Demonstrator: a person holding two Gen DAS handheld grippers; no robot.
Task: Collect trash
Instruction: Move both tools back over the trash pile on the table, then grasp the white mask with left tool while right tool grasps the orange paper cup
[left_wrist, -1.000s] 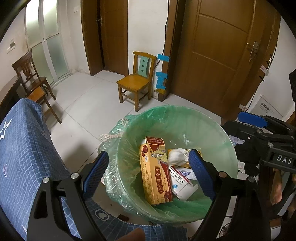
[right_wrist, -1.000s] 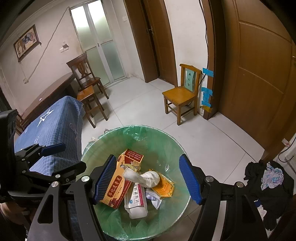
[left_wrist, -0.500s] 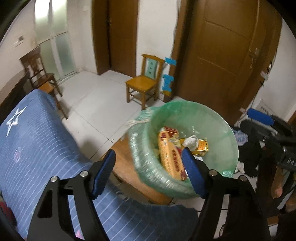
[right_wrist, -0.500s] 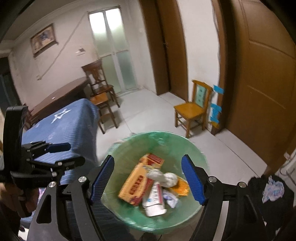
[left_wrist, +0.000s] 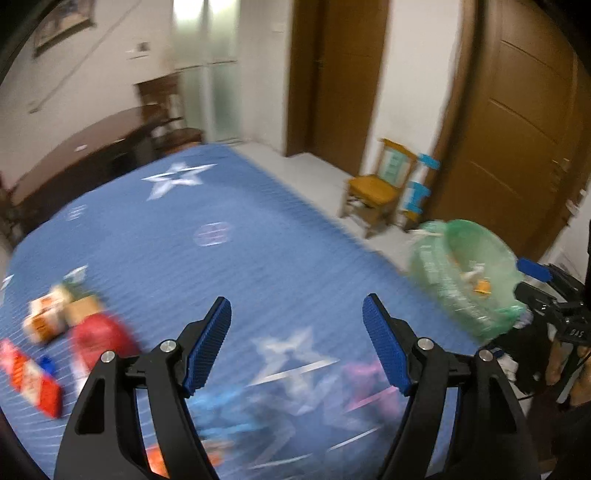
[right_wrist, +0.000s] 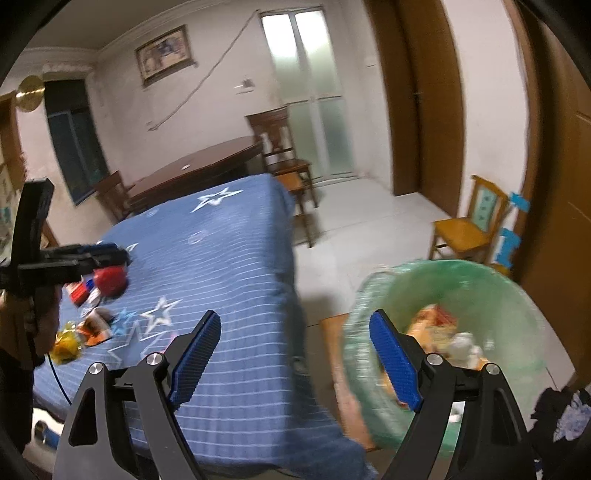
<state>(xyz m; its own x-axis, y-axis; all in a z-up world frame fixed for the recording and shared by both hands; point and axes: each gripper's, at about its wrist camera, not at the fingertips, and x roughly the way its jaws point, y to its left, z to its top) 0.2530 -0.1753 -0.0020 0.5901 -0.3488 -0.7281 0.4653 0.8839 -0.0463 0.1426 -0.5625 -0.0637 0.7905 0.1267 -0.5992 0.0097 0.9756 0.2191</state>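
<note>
My left gripper (left_wrist: 297, 345) is open and empty above a blue star-patterned bedspread (left_wrist: 221, 236). Blurred trash lies on it at the left: a red pouch (left_wrist: 98, 338), small boxes (left_wrist: 48, 317) and a red-white packet (left_wrist: 29, 380). More wrappers (left_wrist: 229, 410) lie between the fingers. The green-lined trash bin (left_wrist: 465, 280) stands at the right. My right gripper (right_wrist: 295, 360) is open and empty between the bedspread (right_wrist: 207, 251) and the bin (right_wrist: 454, 332), which holds boxes and paper. The left gripper (right_wrist: 74, 254) shows above the red pouch (right_wrist: 109, 280).
A yellow wooden chair (right_wrist: 469, 225) stands by the brown door (left_wrist: 517, 155). A dark wooden table (right_wrist: 192, 170) and chairs are behind the bed. Dark clothes (right_wrist: 565, 417) lie on the floor at the right. White tiled floor (right_wrist: 369, 218) lies between bed and chair.
Both grippers swung left, away from the bin and over the bedspread. The bin moved to the right in both views. The trash on the bedspread came into view. Both stay open.
</note>
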